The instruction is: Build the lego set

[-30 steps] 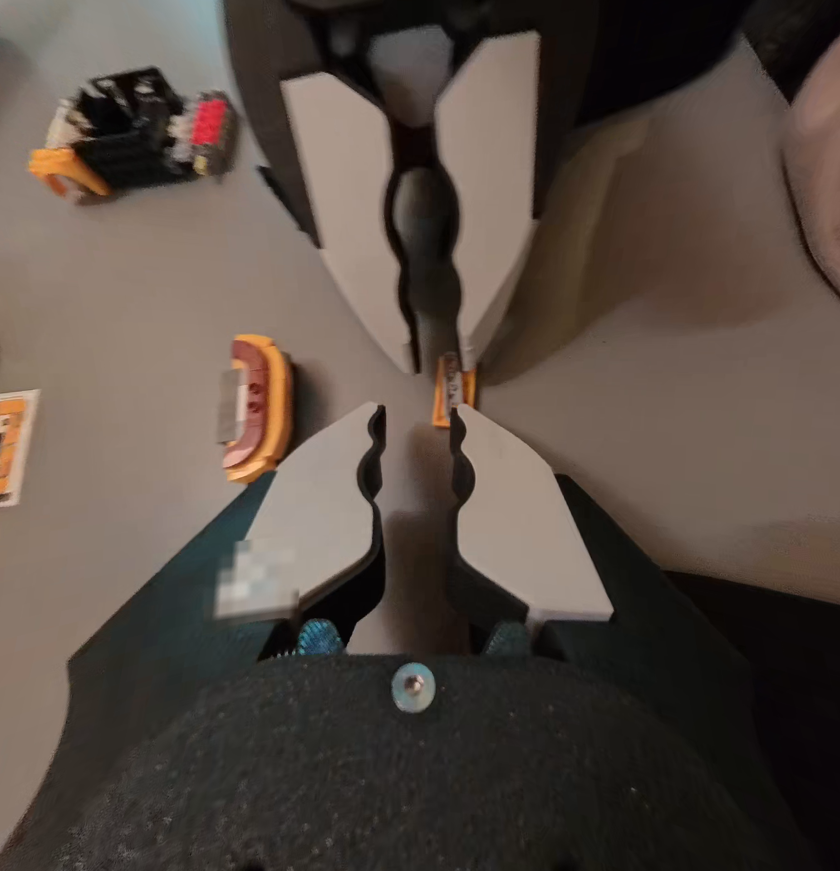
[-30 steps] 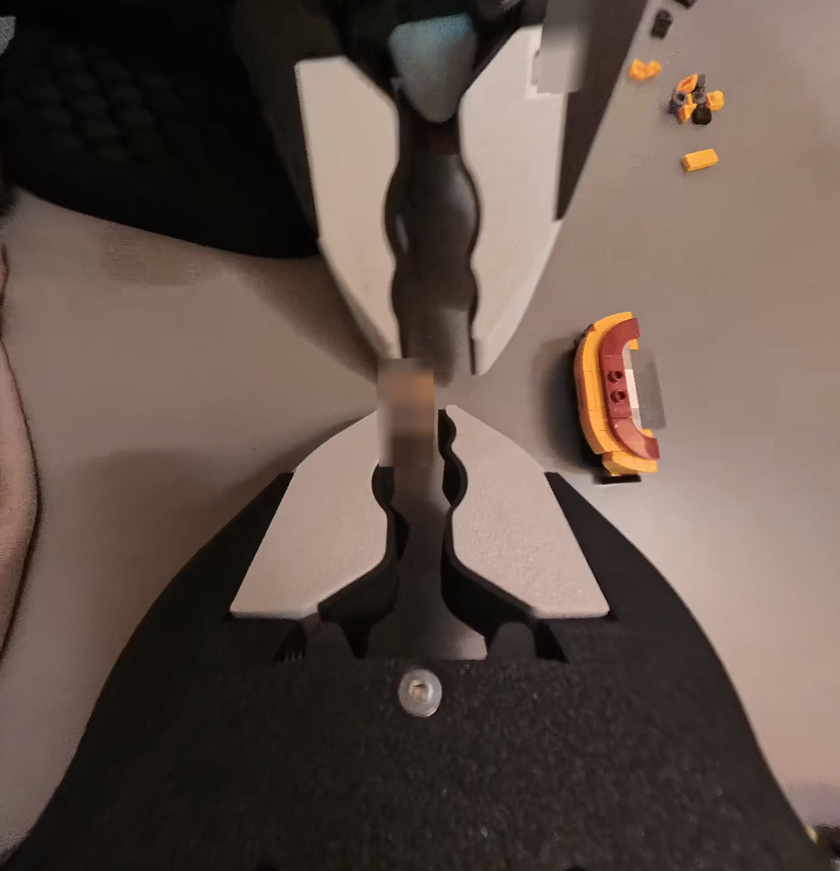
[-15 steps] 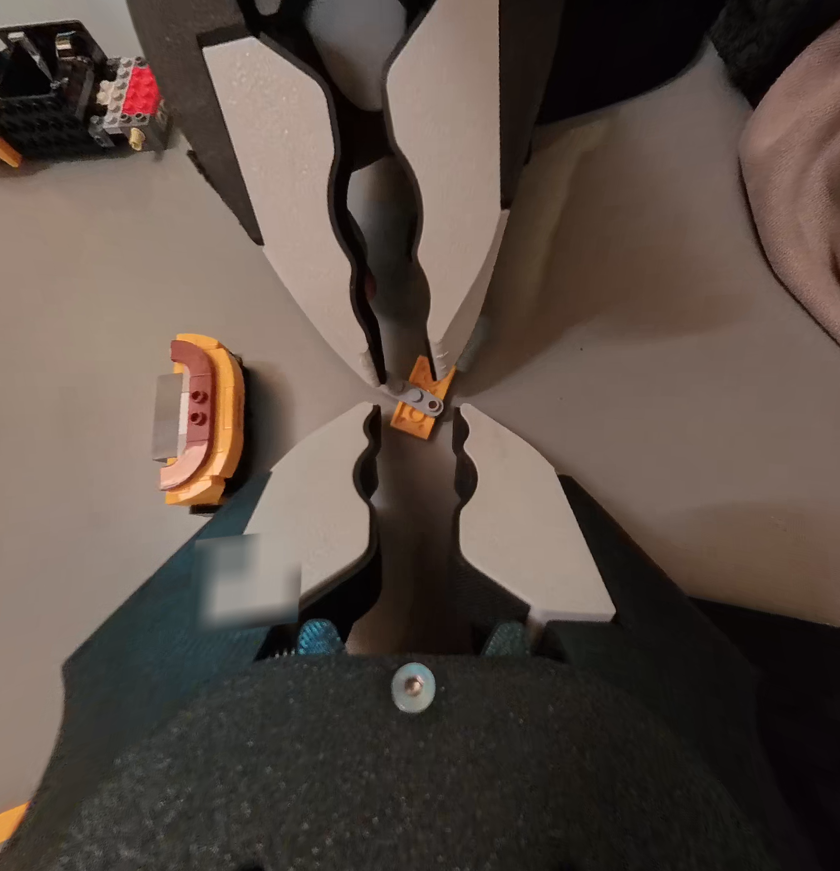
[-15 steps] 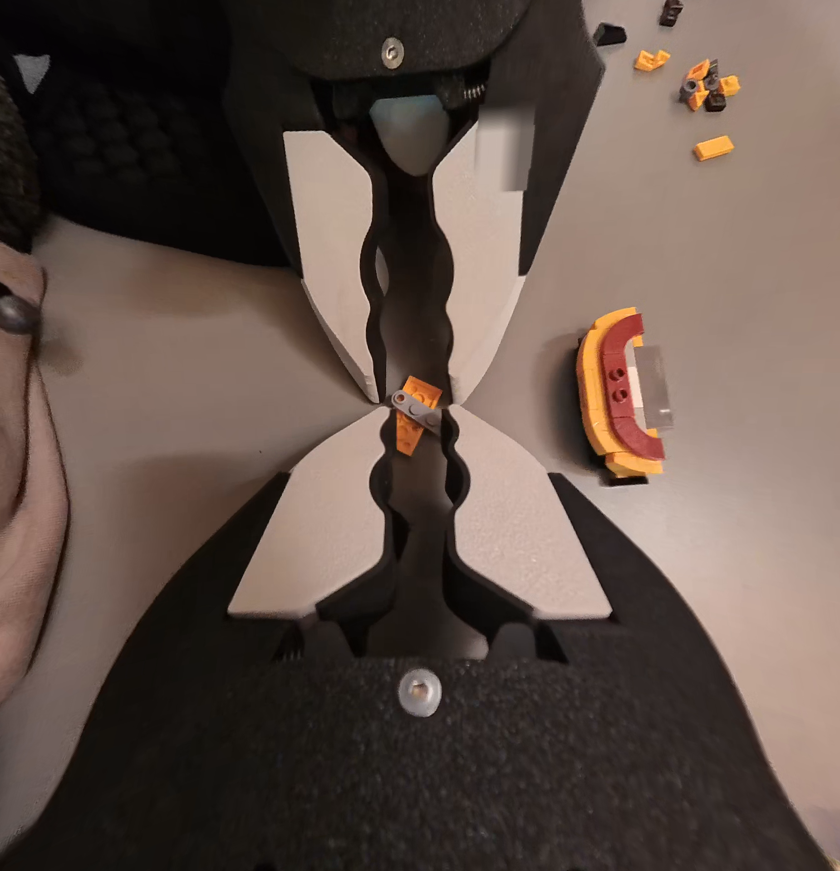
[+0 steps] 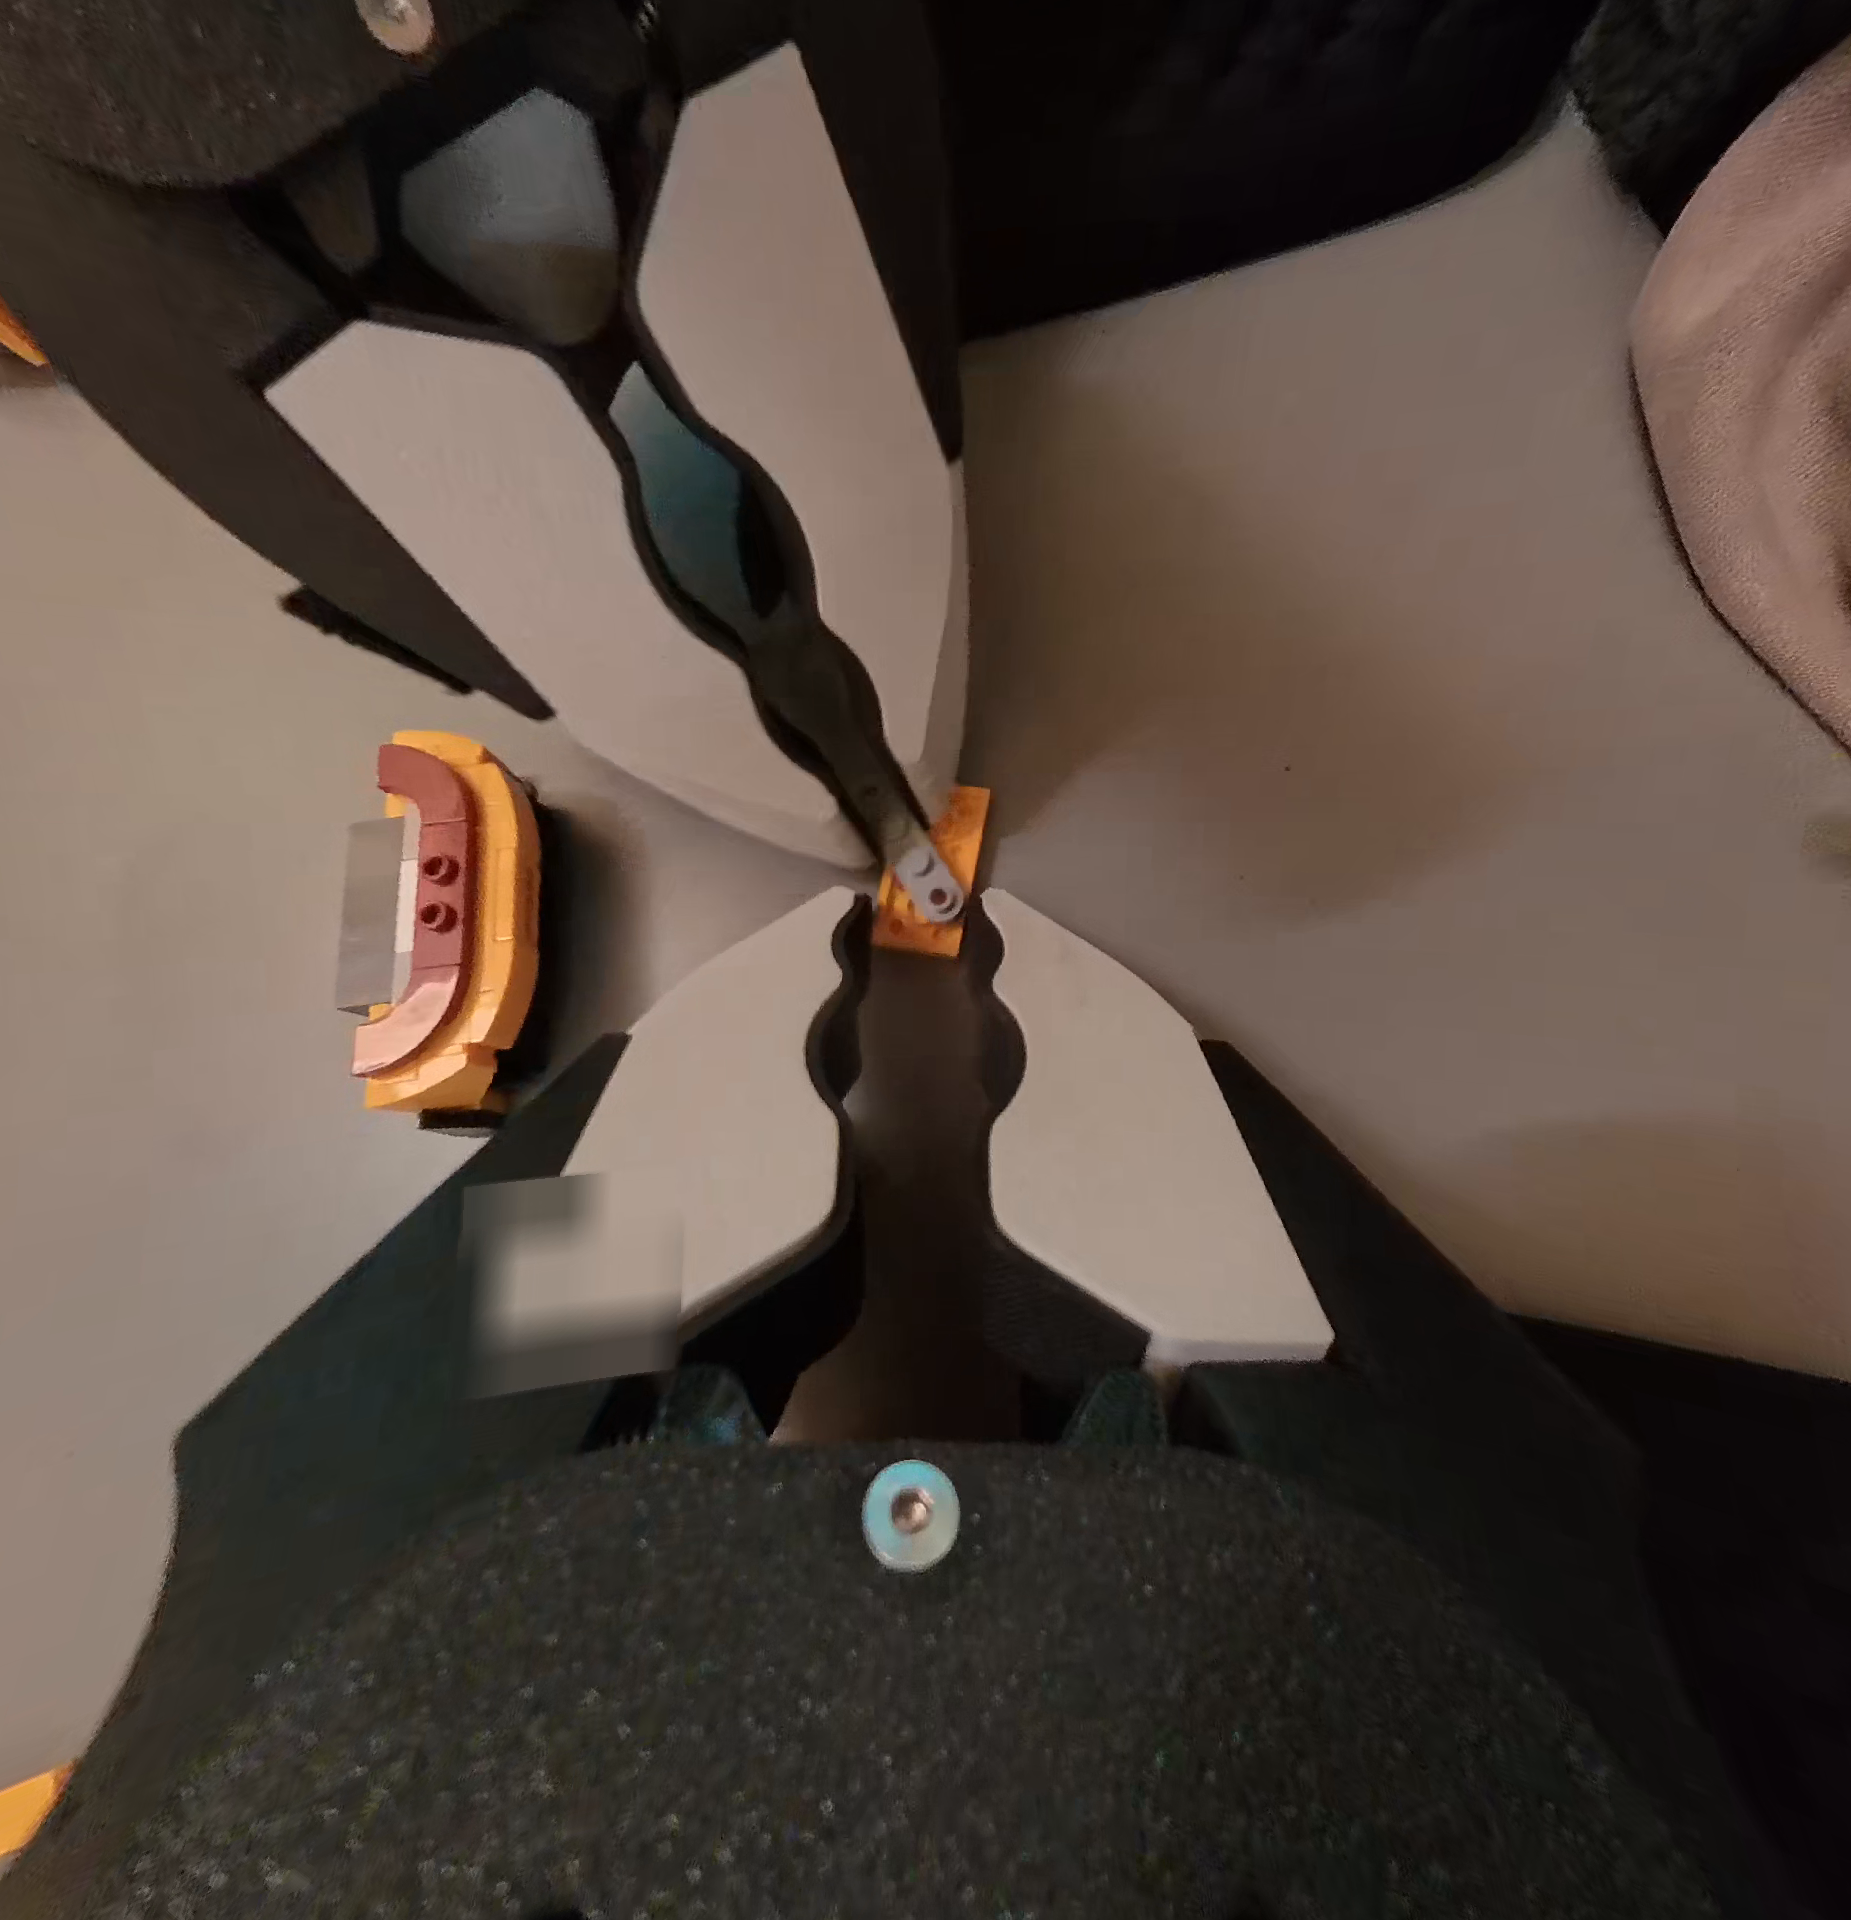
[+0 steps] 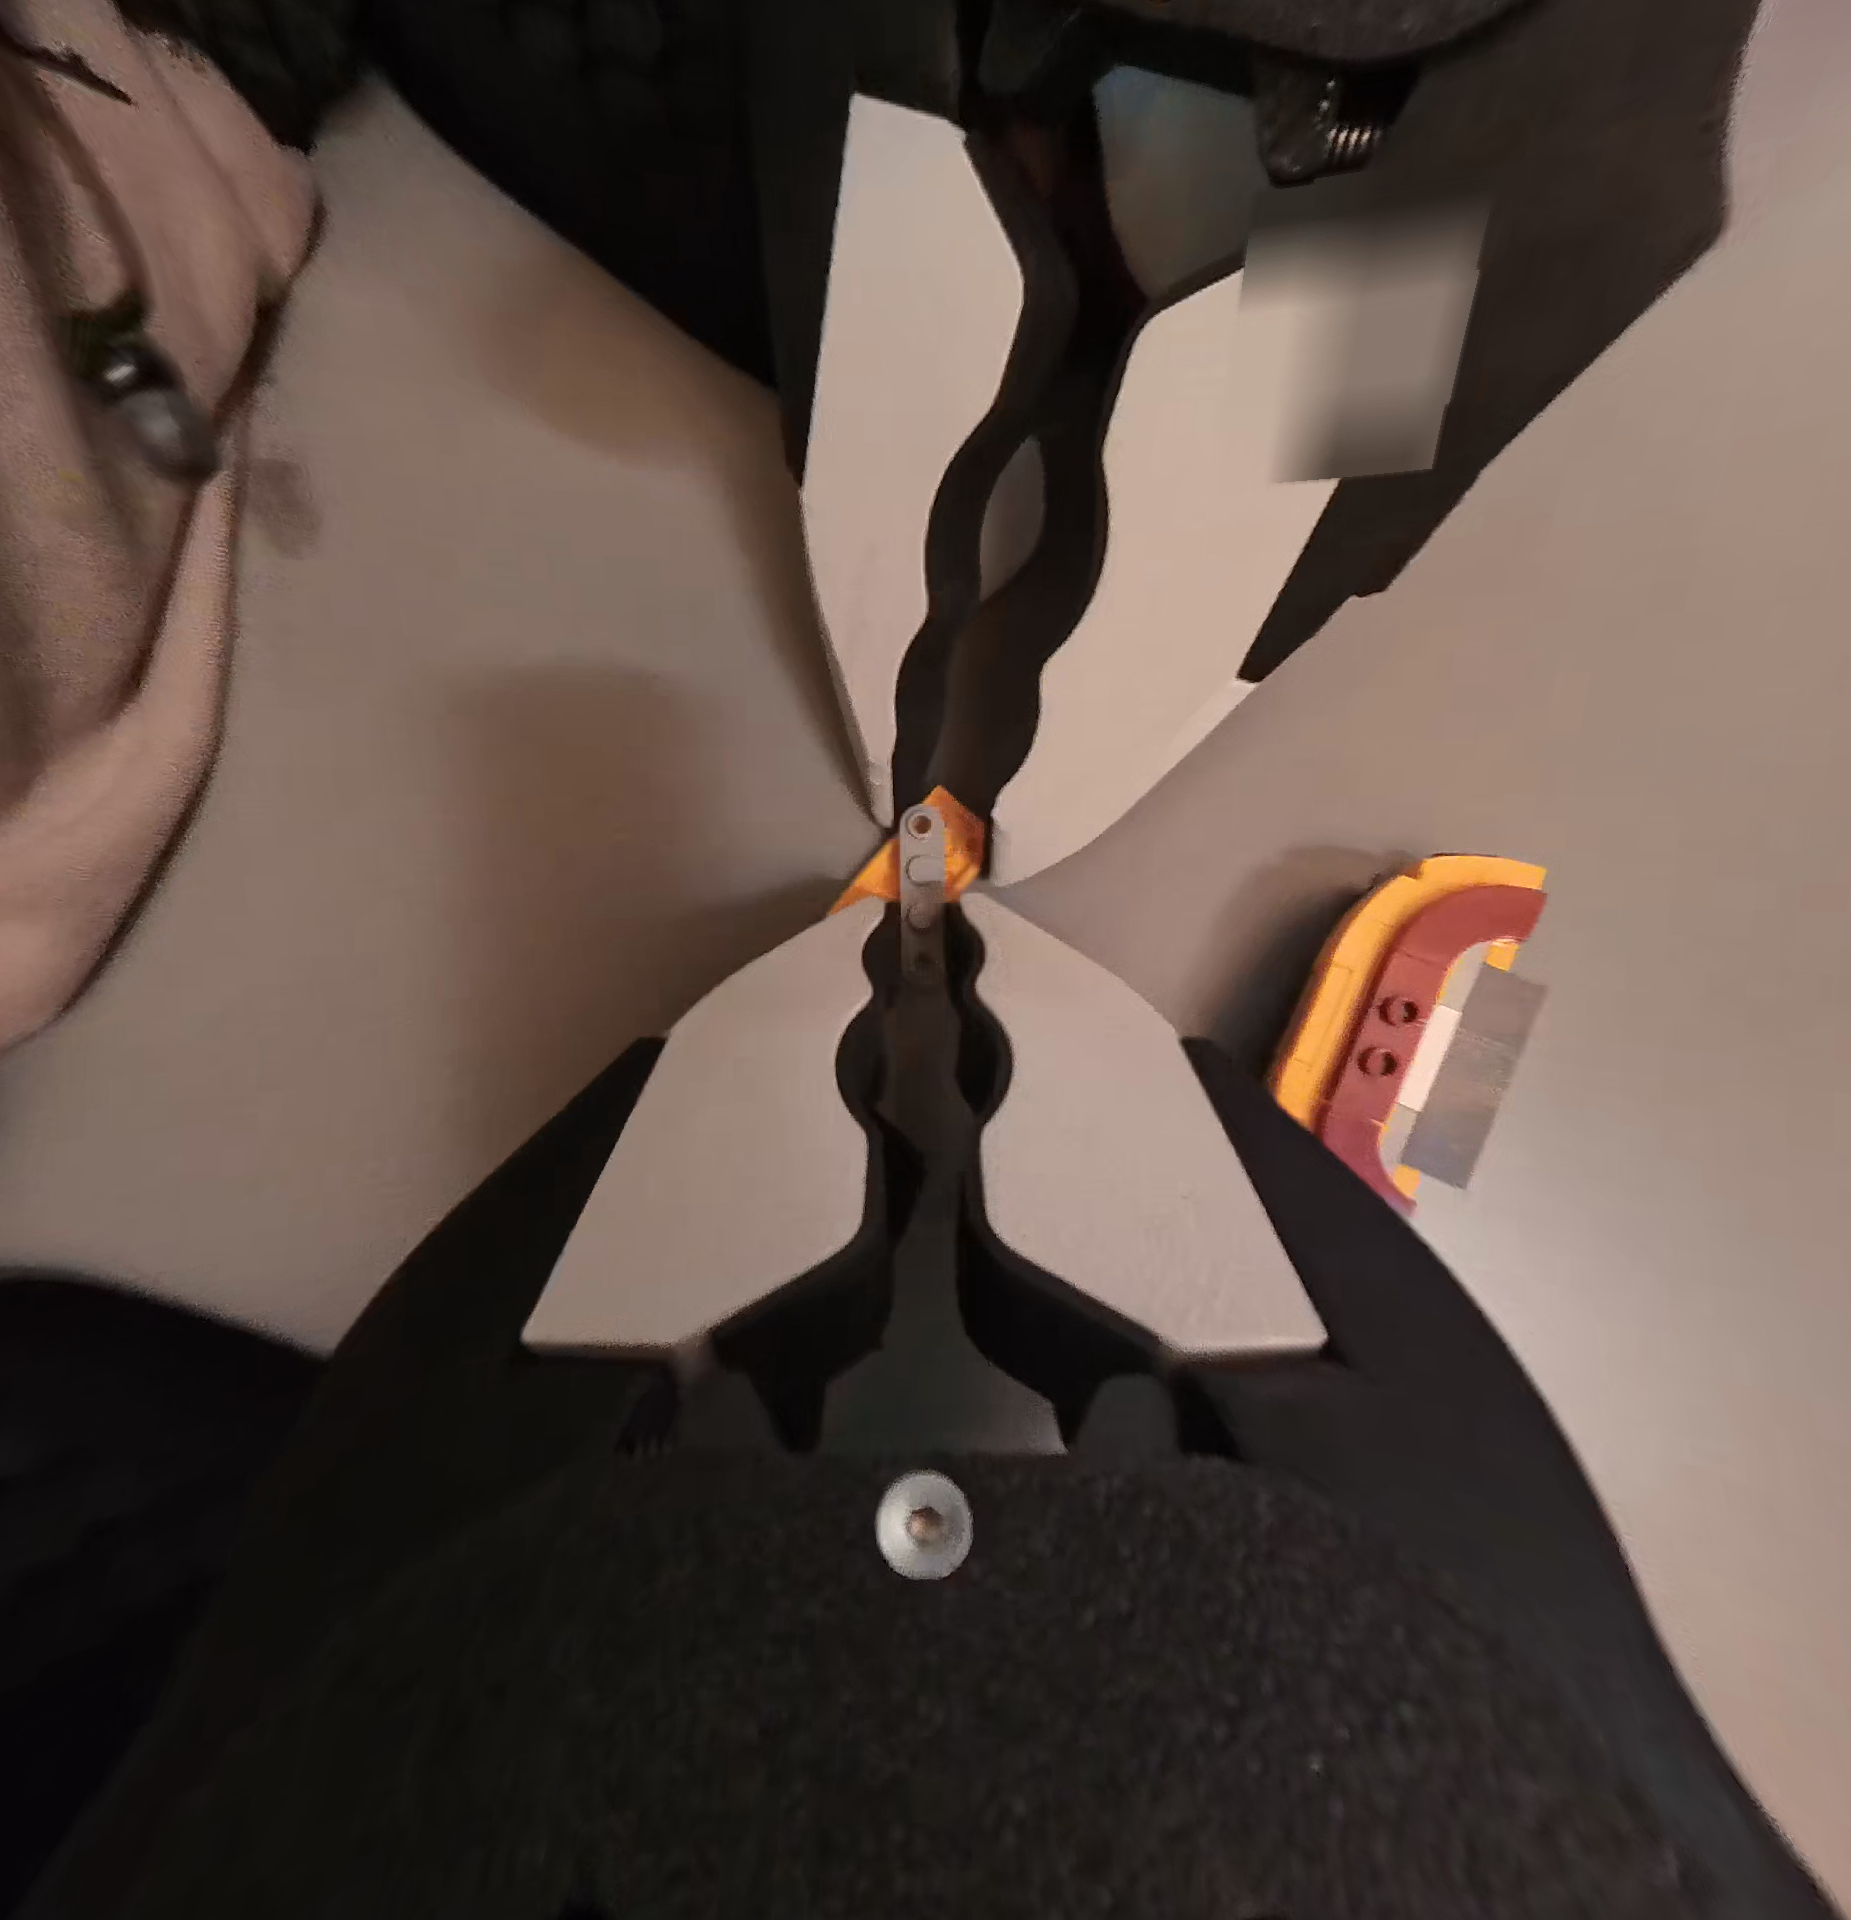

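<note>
A small orange plate point(image 5: 916, 930) sits between the fingertips of my left gripper point(image 5: 923, 906), which is shut on it just above the grey table. My right gripper point(image 5: 900, 831) comes in from the opposite side, shut on a thin grey plate point(image 5: 936, 878) that lies on top of the orange plate. In the right wrist view, my right gripper point(image 6: 921, 912) holds the grey plate point(image 6: 921, 847) lengthwise. Its far end rests on the orange plate point(image 6: 962, 844), which is held by the left gripper point(image 6: 942, 826). The two grippers meet tip to tip.
A curved orange and dark red sub-assembly with a grey tile point(image 5: 443, 925) lies on the table to the left, and it also shows in the right wrist view point(image 6: 1388, 1029). A person's pale sleeve point(image 5: 1783, 520) is at the right edge. A loose orange piece point(image 5: 7, 1808) lies bottom left. My left and right fingertips are right by each other.
The right gripper has come closer and tilted, and the grey plate now lies on the orange plate. The black model at the upper left has left the left wrist view.
</note>
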### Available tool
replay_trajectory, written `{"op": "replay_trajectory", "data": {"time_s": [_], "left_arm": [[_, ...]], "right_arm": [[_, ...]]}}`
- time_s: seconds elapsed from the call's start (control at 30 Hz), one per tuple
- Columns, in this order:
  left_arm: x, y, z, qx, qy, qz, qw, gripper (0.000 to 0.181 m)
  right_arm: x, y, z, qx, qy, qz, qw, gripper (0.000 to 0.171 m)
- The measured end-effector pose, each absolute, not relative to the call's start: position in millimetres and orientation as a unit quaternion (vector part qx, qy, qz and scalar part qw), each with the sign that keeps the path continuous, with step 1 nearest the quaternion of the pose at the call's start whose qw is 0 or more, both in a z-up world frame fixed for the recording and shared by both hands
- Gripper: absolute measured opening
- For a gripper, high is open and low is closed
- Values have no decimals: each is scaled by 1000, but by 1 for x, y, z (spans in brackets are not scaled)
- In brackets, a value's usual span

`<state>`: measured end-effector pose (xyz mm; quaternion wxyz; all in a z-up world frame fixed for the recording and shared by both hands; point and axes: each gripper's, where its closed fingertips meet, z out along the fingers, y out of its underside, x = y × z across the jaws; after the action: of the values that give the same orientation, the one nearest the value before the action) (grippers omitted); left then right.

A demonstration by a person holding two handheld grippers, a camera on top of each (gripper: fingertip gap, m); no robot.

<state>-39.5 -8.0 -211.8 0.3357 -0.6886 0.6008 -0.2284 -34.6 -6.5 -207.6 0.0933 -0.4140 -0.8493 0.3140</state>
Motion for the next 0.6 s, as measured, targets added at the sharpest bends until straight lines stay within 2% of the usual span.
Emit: {"op": "replay_trajectory", "data": {"time_s": [0.23, 0.6], "left_arm": [[-41, -10, -208, -685, 599, -230, 345, 23], [-27, -15, -160, -603, 610, -216, 466, 14]], "right_arm": [[-26, -7, -192, -493, -785, 364, 90, 8], [-26, -17, -165, -539, -705, 452, 87, 8]]}}
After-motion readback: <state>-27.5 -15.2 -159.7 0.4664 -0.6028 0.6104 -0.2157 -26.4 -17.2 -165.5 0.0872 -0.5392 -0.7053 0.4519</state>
